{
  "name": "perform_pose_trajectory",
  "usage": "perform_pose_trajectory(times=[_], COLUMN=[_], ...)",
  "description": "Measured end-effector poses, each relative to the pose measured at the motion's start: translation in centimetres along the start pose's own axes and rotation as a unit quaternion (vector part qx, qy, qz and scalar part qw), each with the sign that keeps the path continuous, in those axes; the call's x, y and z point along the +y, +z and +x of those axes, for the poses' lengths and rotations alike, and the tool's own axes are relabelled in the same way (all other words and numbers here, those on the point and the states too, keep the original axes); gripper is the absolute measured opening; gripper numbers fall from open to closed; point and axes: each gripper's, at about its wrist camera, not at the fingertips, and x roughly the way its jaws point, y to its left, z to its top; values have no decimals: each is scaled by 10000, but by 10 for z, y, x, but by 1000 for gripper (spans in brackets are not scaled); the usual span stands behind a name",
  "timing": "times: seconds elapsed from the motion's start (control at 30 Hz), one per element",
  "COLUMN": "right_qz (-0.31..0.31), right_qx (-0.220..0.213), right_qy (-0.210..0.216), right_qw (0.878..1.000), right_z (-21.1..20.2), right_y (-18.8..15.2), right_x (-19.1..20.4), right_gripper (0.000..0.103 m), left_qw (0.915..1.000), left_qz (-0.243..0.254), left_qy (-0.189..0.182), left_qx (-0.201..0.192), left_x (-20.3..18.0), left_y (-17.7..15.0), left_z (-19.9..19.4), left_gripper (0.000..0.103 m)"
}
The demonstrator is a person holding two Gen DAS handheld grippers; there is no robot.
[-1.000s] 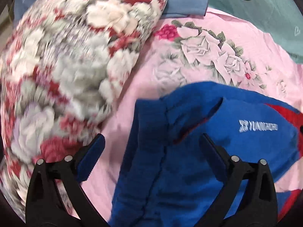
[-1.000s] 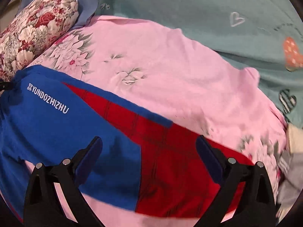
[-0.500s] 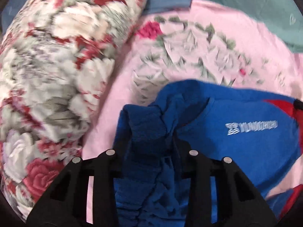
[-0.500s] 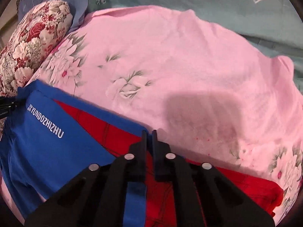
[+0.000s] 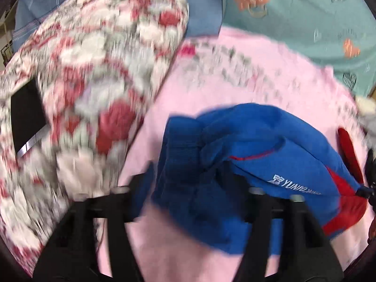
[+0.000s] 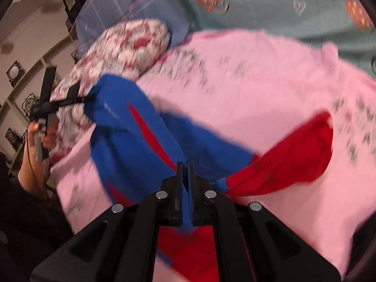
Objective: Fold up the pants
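Observation:
The blue and red pants (image 5: 258,155) hang lifted above the pink floral sheet (image 5: 211,84). My left gripper (image 5: 188,188) is shut on the bunched blue waistband end. In the right wrist view the pants (image 6: 141,136) stretch from the left gripper (image 6: 87,98) at upper left down to my right gripper (image 6: 185,171), which is shut on the blue and red fabric at mid-length. A red leg end (image 6: 303,150) droops to the right.
A floral pillow (image 5: 89,75) lies left of the pants, also seen in the right wrist view (image 6: 127,44). A blue pillow (image 6: 122,7) and teal blanket (image 6: 282,4) lie at the back. The person's hand (image 6: 35,138) holds the left gripper.
Both grippers went from open over the flat pants to shut on them, then lifted the pants off the sheet. The views are blurred by motion now.

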Motion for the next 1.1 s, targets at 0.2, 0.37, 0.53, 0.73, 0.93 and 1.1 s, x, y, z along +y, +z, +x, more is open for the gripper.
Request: perform_pose_trajectory(times=[0.2,0.37,0.53,0.73,0.93,1.1], right_qz=[531,497,910,971,879,836], right_qx=[239,-296,-607,-690,-696,-518], right_qy=[138,-90,-294,-289,-276,-184], right_qw=[9982,9983,9936,9925,9933,9950], right_z=[26,-1,-15,-20,-16,0], right_y=[-41,-24,-13,-18,-10,-1], right_x=[8,9,-15,-21,-20,-21], right_gripper=[43,47,48,48,48,48], left_qw=[9981,9983,9956,9862,9819,9899], left_qz=[-394,-534,-869,-1275,-1314,-892], left_qy=[180,236,-39,-390,-563,-718], left_qx=[437,-53,335,982,1242,834], left_x=[24,29,23,14,4,-13], left_y=[-31,-16,12,34,38,44], left_z=[-1,-34,-18,13,26,-12], left_gripper=[83,92,92,92,29,10])
